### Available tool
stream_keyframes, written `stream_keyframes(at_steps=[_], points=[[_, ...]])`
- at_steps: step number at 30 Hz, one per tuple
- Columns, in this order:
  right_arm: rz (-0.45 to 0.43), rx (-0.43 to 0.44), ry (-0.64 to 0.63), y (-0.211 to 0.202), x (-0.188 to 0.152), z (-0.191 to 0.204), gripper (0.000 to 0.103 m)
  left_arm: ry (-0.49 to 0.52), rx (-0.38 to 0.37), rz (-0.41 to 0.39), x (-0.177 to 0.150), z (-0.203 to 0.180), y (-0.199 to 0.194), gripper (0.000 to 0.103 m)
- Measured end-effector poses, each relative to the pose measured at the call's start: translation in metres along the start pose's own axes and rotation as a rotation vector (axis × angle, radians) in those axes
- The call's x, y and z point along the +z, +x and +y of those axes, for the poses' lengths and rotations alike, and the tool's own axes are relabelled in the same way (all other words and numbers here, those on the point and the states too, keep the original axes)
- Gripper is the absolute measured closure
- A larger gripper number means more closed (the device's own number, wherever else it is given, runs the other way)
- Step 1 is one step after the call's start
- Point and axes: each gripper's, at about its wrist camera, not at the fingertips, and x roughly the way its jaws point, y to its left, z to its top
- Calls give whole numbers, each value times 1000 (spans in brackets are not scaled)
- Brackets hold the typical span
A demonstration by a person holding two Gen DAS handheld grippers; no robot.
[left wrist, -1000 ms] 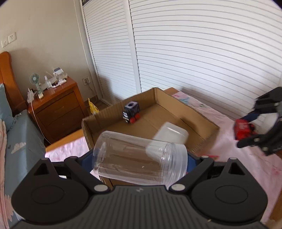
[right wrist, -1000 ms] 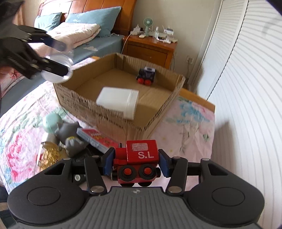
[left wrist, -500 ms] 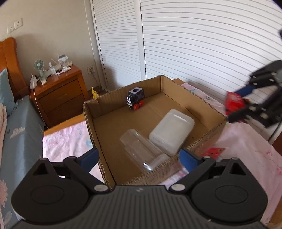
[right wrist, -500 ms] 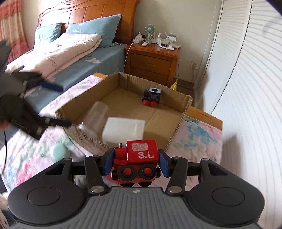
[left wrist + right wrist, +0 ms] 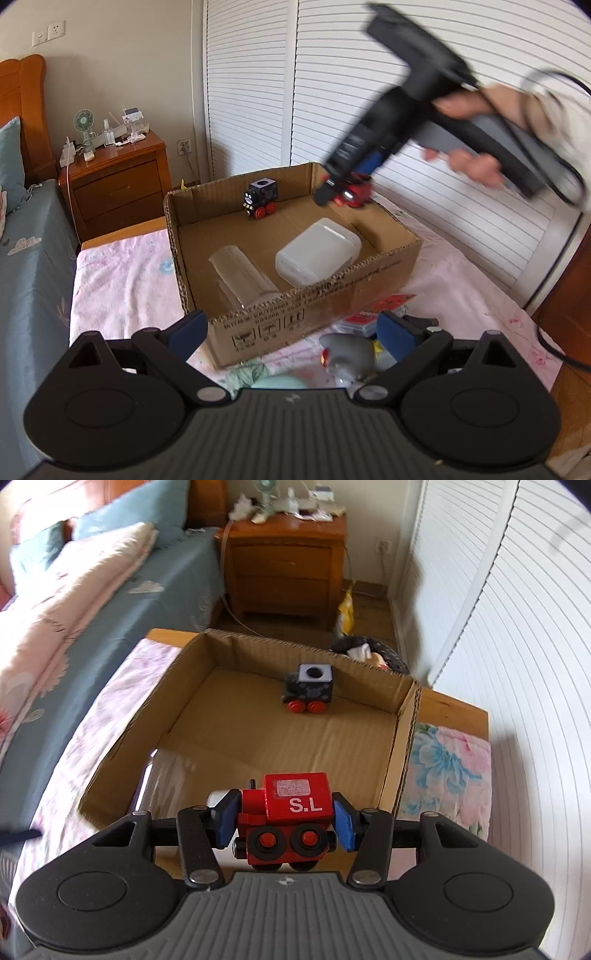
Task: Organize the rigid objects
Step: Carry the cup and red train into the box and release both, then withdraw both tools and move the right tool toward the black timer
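Above the cardboard box [image 5: 402,738], the right hand-held gripper [image 5: 286,821] grips the red train [image 5: 291,812].

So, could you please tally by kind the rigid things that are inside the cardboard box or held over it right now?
Toy trains: 2, a black toy train on the box floor and a red toy train clamped in the right gripper above the cardboard box
Clear jars: 1, the clear jar lying on its side
White containers: 1, the white container
Total: 4
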Motion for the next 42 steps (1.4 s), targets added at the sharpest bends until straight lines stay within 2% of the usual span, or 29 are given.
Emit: stream_keyframes(at_steps=[6, 11, 13, 17, 18, 21, 24, 29, 35, 38, 42], points=[[42, -60, 20, 23, 26, -1, 46, -9, 21, 1, -7, 1, -3, 5], [47, -77, 24, 28, 30, -1, 33, -26, 23, -8, -7, 5, -5, 5], [43, -77, 17, 25, 28, 0, 22, -27, 22, -11, -7, 5, -5, 5], [35, -77, 15, 21, 22, -1, 17, -35, 19, -9, -8, 2, -3, 5], [34, -78, 22, 20, 20, -1, 13, -34, 19, -10, -8, 2, -4, 5], [16, -75, 37, 14, 11, -1, 3, -34, 24, -14, -10, 0, -5, 5], [5, -81, 48, 8, -1, -1, 0, -40, 33, -18, -12, -2, -5, 3], [0, -99, 62, -2, -22, 4, 0, -60, 36, -20, -16, -3, -8, 3], [-35, -95, 97, -20, -55, 9, 0, -86, 88, -7, -22, -4, -7, 3], [-72, -111, 97, -29, -77, 14, 0, -98, 95, -13, -27, -4, -10, 2], [-146, -118, 71, -41, -112, 22, 0, -95, 152, -38, -36, -4, -10, 1]])
